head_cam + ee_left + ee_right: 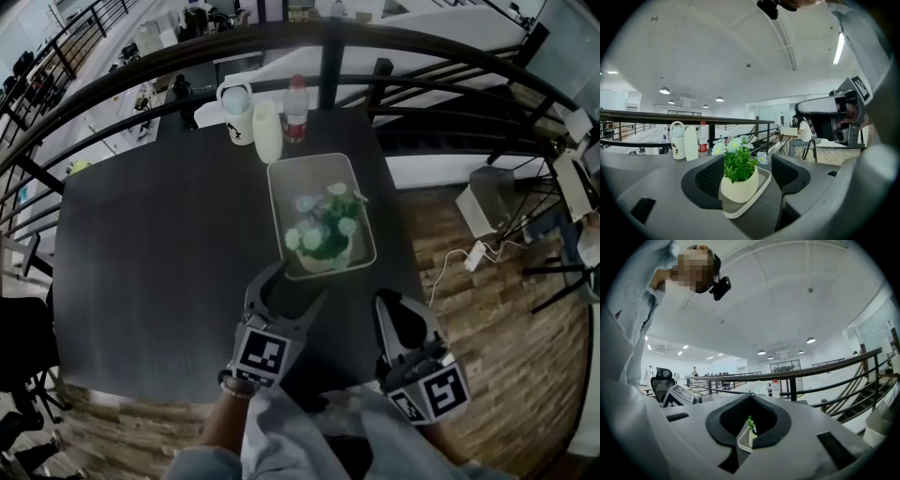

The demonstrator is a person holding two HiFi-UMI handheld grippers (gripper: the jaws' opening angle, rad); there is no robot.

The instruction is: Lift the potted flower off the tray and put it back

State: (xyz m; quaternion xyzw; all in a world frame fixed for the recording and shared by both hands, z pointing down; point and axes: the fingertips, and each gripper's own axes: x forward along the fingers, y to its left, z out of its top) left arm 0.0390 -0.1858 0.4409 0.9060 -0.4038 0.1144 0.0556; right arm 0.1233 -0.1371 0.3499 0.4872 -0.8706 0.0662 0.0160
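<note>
Cream pot of white flowers, sitting in its tray with neither of my tools on it.

From the head view I see the potted flower (323, 246) upright at the near end of the pale rectangular tray (274, 202), which lies on the black table (159, 244). My left gripper (295, 286) is at the tray's near edge with its jaws spread wide. In its own view the pot (738, 183) shows in the gap between the two dark pads, with clear space on both sides, so nothing is grasped. My right gripper (386, 298) sits just right of the tray's near corner. Its jaws are drawn together on nothing, and only a sliver of tray and green leaves shows through the slit between the pads (733, 418). Beyond the tray, at the table's far edge, stand a white jug (236, 112), a pale cup (267, 131) and a red-labelled bottle (296, 108).
</note>
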